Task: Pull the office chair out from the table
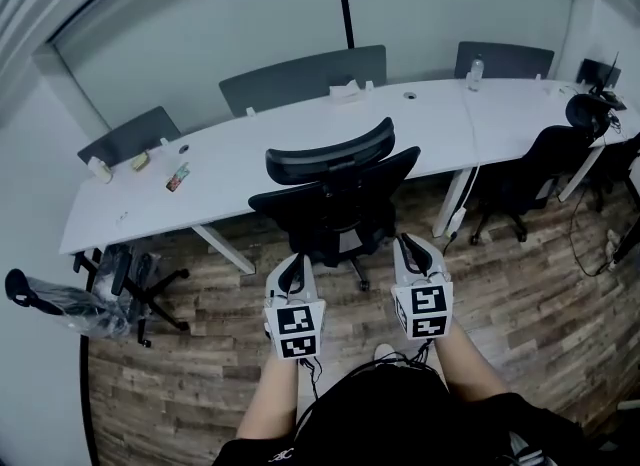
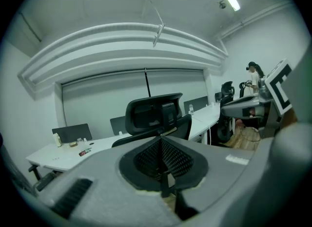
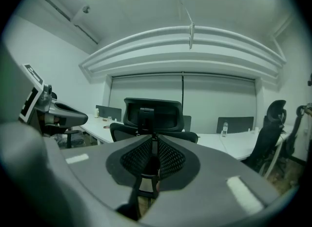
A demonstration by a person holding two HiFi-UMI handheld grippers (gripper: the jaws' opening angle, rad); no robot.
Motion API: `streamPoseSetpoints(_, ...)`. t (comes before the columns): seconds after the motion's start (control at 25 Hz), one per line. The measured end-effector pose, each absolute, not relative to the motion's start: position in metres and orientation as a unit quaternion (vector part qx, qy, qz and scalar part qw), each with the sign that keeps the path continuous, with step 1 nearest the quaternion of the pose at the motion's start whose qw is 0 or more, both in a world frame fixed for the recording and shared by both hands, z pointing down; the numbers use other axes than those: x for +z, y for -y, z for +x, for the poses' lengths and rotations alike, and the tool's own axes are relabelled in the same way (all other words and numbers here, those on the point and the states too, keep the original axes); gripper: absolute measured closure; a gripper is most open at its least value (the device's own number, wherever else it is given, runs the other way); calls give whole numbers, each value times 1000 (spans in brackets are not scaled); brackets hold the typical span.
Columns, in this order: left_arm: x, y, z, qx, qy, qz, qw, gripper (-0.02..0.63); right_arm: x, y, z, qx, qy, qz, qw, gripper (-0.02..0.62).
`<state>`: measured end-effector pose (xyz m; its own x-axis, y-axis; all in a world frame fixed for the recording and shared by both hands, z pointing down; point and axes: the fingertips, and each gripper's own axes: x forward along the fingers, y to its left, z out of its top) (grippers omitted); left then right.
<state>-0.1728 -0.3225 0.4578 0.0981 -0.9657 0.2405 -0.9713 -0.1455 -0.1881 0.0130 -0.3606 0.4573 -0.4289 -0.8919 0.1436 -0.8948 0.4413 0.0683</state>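
Both empty, the left tongs (image 1: 291,271) clenched and the right tongs (image 1: 411,250) barely parted are hovering just behind the chair (image 1: 335,204), which is standing on the floor (image 1: 520,299) near the surface (image 1: 250,149).

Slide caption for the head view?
Left gripper and right gripper point at the black office chair by the white table.

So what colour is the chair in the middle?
The office chair is black all over. The head view shows it best.
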Motion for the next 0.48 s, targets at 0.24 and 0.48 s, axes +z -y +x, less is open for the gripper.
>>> streamPoseSetpoints(0.24,469,396,-203,234,651,721,-18,470,459,435,19,-69,876,458,134,491)
streamPoseSetpoints(0.48,495,467,-238,367,580,719,-110,314,493,532,37,-94,903,350,232,373)
